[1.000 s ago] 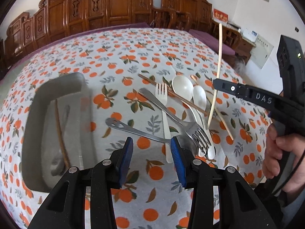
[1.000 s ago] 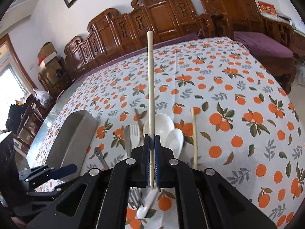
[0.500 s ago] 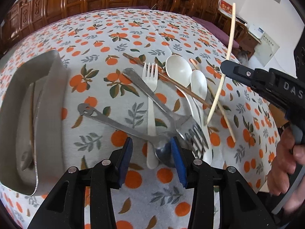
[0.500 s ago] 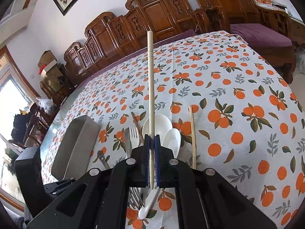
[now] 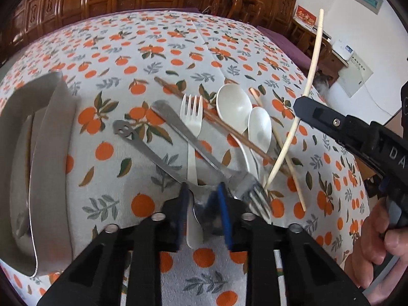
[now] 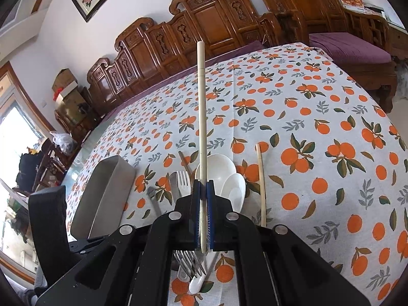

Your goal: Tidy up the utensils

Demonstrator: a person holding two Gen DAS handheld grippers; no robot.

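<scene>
At far left a metal tray [image 5: 48, 153] is set on the surface. Beside it, the steel spoon [image 5: 153, 153] is straddled at its bowl by the left claw [image 5: 204, 204], whose jaws have just been closing; firm contact cannot be confirmed. A slip or a snag on the overlapping steel fork [image 5: 204, 153] is risked. At right, a pale chopstick [image 6: 202, 127] is pinched upright in the right claw [image 6: 203, 219].

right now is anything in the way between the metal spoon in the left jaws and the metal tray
Nothing visible blocks it. The left gripper, jaws just closing, has the metal spoon by its bowl. Only bare tablecloth lies between it and the metal tray. The spoon's bowl end lies on the white fork, beside the metal fork.
</scene>
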